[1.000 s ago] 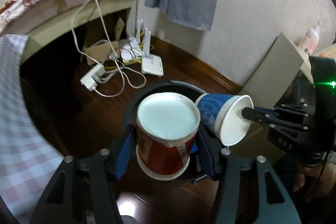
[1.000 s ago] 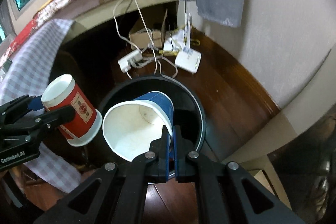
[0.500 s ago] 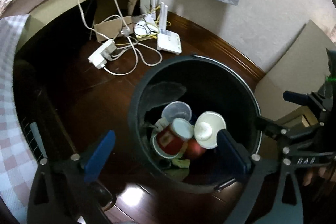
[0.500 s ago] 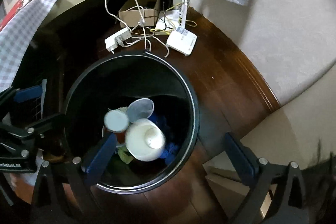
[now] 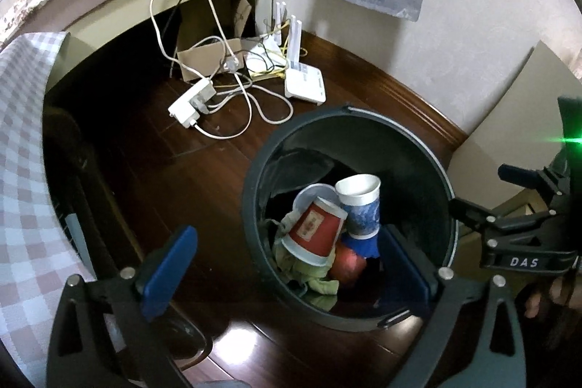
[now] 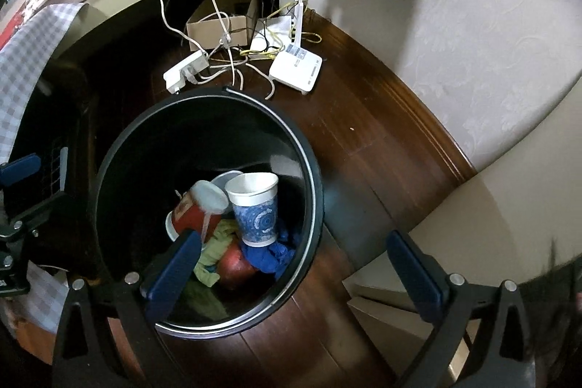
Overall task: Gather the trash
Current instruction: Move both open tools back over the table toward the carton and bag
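**Desk:** What's in the shot?

**Photographer:** A black bin on the dark floor, under both tools. The left hand-held gripper and right hand-held gripper hang released, jaws wide, grasping nothing. Down inside, ahead of the fingers, a blue cup stands upright against a tipped red cup, on green and blue rags.

**Desk:** Any risk?

**Photographer:** Likely only on pulling away: a finger could catch the rim and tip the bin, or snag the white cables beyond it.
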Motion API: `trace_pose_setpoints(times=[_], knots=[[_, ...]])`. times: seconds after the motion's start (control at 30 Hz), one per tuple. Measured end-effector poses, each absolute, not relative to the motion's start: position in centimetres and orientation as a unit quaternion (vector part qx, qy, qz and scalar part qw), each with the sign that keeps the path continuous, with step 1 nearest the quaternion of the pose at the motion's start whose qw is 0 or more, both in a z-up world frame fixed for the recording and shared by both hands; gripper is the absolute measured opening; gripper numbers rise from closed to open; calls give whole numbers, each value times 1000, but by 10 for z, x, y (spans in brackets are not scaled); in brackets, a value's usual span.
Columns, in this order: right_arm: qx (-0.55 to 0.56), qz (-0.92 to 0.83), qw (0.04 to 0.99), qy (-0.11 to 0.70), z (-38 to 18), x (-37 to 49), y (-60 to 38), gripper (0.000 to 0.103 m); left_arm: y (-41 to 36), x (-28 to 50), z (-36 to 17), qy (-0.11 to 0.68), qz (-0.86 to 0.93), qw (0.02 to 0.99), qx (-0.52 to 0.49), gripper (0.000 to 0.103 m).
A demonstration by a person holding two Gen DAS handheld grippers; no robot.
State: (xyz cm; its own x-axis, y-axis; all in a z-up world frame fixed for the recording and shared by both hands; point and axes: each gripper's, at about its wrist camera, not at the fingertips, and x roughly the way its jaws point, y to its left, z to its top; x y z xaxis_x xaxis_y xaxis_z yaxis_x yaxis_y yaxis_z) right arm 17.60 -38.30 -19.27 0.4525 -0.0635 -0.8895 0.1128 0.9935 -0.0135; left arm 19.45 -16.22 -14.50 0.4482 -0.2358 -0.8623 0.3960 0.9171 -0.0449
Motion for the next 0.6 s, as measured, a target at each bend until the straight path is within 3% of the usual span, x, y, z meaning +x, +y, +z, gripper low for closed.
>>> trace_pose_setpoints(times=[0.6], knots=[[39,-57,886,458,-123,163,-378,103,-156,179,-95,446,-191,871,81,102]])
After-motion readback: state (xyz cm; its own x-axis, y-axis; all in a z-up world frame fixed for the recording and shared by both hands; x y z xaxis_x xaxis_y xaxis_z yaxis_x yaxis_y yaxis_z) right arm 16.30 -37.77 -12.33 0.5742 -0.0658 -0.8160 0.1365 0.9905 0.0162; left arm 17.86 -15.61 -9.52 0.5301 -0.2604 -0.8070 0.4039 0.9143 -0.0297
